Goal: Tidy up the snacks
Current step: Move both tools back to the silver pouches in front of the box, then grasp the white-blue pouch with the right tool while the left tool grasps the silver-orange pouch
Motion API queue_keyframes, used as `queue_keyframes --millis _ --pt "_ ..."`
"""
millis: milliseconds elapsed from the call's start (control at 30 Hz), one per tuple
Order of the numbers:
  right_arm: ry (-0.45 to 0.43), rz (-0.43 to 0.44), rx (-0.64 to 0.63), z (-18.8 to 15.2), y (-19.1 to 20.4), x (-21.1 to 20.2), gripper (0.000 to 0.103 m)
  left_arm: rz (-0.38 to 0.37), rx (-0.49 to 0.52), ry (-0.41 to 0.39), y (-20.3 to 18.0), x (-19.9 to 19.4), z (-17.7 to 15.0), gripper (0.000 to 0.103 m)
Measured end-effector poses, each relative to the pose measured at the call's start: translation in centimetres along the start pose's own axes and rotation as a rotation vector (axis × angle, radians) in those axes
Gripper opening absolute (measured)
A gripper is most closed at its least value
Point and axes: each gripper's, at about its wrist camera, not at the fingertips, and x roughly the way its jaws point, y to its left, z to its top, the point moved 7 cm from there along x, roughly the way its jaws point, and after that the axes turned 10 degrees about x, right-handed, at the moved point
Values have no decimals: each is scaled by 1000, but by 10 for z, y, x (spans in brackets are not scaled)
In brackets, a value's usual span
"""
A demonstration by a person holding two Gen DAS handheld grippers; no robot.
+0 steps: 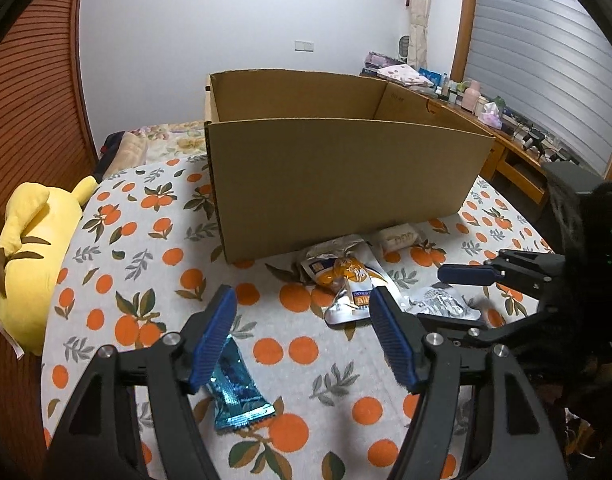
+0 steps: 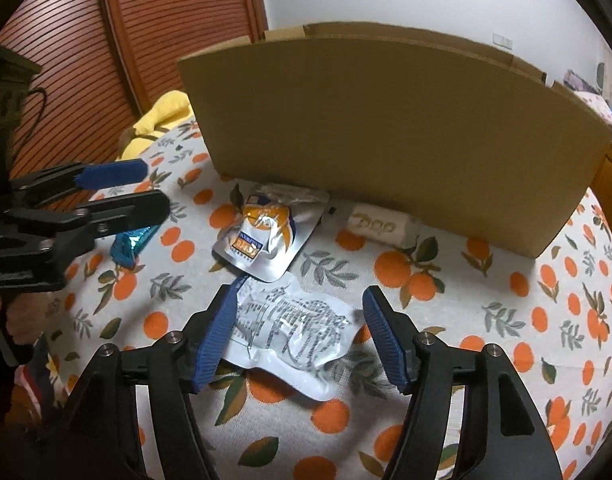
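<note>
Snacks are lying on the cloth before the cardboard box [image 1: 338, 184]; I am straddling the silver pouch [image 2: 289, 328] with my right gripper [image 2: 297, 334], and hovering my left gripper [image 1: 301, 338], both spread, beside the blue wrapper [image 1: 233, 392] for pickup.

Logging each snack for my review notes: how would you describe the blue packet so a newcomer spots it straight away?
Start at the big open cardboard box standing on the orange-print tablecloth. Several snack packets lie on the cloth in front of it; the blue foil packet lies apart from the silver pouches, under the left tongs. It alone is long, narrow and shiny blue, with crimped ends.
</note>
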Motion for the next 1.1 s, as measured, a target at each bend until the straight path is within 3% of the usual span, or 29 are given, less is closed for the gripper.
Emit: queue_keyframes --millis 467,800,1100 --pt "32 -62 -40 -11 0 7 74 -10 -8 20 -4 7 -10 69" --pt "54 20 18 -19 -7 -7 75 -16 -4 33 -8 12 -12 69" --pt "68 12 -33 -31 -4 -16 75 -21 -1 46 -10 19 -13 69"
